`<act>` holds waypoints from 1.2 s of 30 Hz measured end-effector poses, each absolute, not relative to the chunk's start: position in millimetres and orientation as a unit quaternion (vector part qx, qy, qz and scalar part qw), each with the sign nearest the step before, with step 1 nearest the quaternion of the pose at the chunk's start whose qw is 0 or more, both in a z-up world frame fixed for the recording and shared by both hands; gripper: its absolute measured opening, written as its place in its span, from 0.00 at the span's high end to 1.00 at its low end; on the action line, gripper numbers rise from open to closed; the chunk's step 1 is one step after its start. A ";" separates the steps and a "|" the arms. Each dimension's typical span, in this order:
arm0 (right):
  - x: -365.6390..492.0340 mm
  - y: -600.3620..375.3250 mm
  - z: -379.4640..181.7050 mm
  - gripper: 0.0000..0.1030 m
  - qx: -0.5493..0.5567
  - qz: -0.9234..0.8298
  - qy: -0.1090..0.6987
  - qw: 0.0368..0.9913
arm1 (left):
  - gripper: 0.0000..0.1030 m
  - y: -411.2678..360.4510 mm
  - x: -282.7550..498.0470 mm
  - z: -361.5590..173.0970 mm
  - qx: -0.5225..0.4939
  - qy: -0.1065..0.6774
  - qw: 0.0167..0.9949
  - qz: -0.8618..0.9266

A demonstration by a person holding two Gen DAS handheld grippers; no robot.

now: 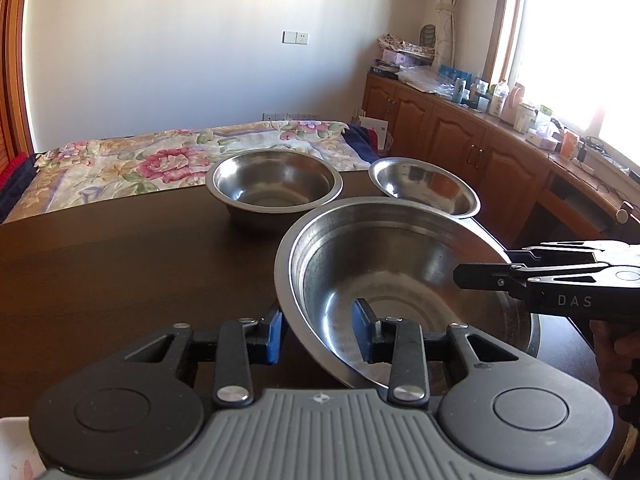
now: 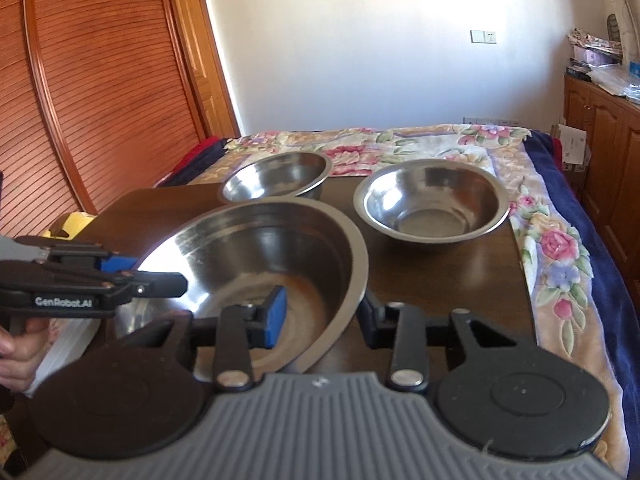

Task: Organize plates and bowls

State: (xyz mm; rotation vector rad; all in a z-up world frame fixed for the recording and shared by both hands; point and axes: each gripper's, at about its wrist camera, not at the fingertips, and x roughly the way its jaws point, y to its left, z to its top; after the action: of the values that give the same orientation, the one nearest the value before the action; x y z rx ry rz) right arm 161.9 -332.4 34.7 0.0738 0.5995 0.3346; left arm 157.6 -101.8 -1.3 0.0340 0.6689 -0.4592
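I have the big bowl [image 1: 408,280] on the table [image 1: 120,264] between my two claws, the left claw [image 1: 320,330] straddling its near-left rim, the right claw [image 2: 322,314] its near-right rim, both not yet pressing, I judge.

Bare table [image 1: 120,264] left (open), two bowls [image 1: 274,184] crowding far edge.
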 end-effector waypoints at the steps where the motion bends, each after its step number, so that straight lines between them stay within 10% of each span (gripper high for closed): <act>1: 161.1 -332.5 35.1 0.67 0.036 0.163 0.293 0.941 | 0.66 -101.1 156.2 -0.4 0.015 0.325 0.919 -0.225; 36: 87.2 -303.8 34.2 0.67 0.015 0.182 0.300 0.936 | 0.66 -66.3 88.3 -11.1 0.016 0.329 0.912 -0.244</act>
State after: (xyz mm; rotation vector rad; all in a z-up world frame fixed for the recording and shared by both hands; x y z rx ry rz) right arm 87.2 -303.8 34.2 0.0312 0.6128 0.3717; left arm 88.3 -66.3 -11.1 0.0327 0.6784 -0.5034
